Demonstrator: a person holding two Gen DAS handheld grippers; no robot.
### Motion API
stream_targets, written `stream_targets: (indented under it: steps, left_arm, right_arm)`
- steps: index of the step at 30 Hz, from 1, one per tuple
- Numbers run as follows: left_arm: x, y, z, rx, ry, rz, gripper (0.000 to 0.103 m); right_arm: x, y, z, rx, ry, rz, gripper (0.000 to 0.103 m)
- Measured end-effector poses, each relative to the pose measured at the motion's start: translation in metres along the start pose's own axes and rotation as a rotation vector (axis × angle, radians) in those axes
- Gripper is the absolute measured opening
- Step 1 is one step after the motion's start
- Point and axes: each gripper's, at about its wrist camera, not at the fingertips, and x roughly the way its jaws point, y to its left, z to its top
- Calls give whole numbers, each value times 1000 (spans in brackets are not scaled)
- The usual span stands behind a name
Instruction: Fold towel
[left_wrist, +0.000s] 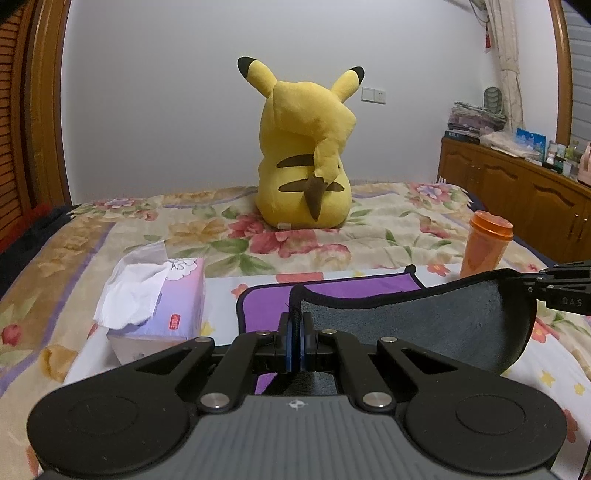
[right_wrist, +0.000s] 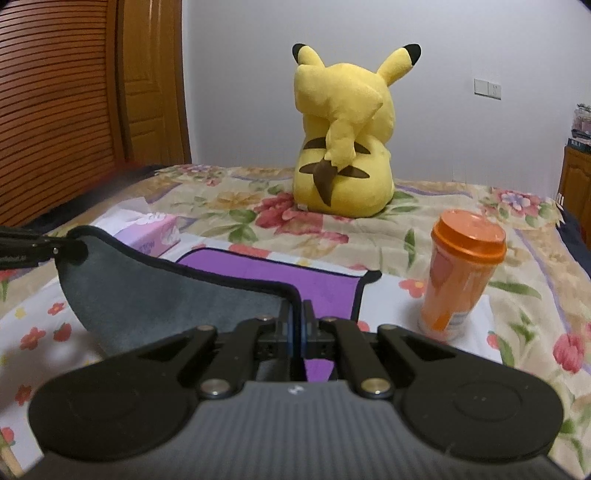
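Both tilted slightly down: left hand-held gripper (left_wrist: 294, 325) & right hand-held gripper (right_wrist: 298, 317) each pinch a near corner of the purple/grey towel (left_wrist: 417, 325), lifted off the bed (left_wrist: 74, 258). Tissue box (left_wrist: 162, 306) near left edge, orange cup (right_wrist: 461, 273) right, Pikachu plush (left_wrist: 303, 155) at far edge.

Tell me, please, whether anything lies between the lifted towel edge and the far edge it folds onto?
Nothing visible does. The towel is pinched by both hand-held grippers, left and right; its flat purple part is bare. The tissue box and orange cup stand beside it.
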Motion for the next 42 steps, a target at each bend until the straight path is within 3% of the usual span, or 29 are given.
stream_targets:
  steps: [12, 42]
  left_arm:
    - [25, 4, 4, 7, 12, -10, 7]
    - [68, 16, 44, -13, -86, 2, 7]
  right_arm:
    - [22, -3, 1, -42, -7, 14, 4]
    - [52, -14, 37, -79, -81, -30, 4]
